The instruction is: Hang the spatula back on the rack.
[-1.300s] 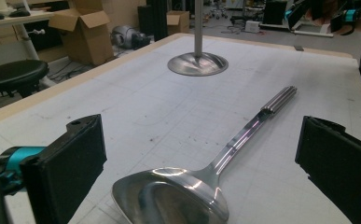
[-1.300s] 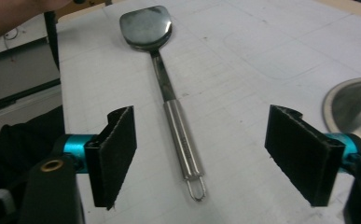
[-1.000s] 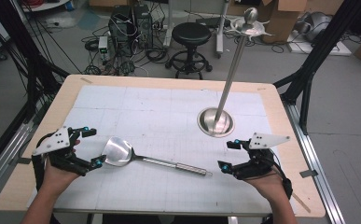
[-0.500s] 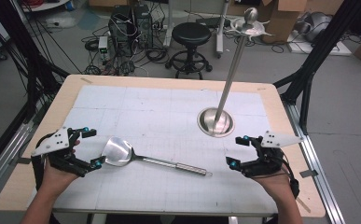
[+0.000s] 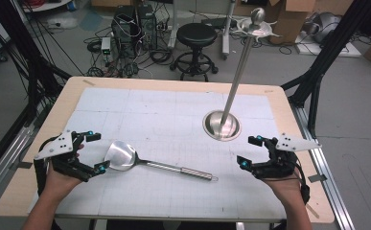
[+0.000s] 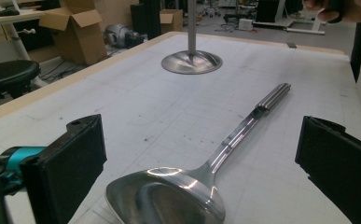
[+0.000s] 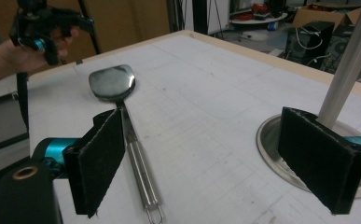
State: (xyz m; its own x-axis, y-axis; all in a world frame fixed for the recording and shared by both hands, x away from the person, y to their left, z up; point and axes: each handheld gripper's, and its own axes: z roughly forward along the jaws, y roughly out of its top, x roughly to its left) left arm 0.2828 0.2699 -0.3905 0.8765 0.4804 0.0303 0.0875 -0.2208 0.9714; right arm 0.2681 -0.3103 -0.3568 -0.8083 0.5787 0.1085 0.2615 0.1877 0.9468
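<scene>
A steel ladle [image 5: 147,162] is lying flat on the white mat of the desk [image 5: 173,103], toward the near edge and left of the middle, with its shallow bowl pointing at the left side and its handle running rightward along the near edge. The left tool [image 5: 95,151] is sitting low by the near left corner, held in the person's left hand [image 5: 61,172]; its jaws are standing wide apart with nothing gripped, and in the left gripper view the ladle's bowl [image 6: 169,196] is showing just ahead of and between them, without touching the pads. The right tool [image 5: 250,151] is hovering near the right edge, held in the right hand [image 5: 284,179], its jaws also spread wide and empty; the looped end of the handle [image 7: 143,186] is lying just ahead of them in the right gripper view. A metal stand [image 5: 222,125] with a round base and a tall pole is standing right of the middle, well apart from the ladle's bowl.
</scene>
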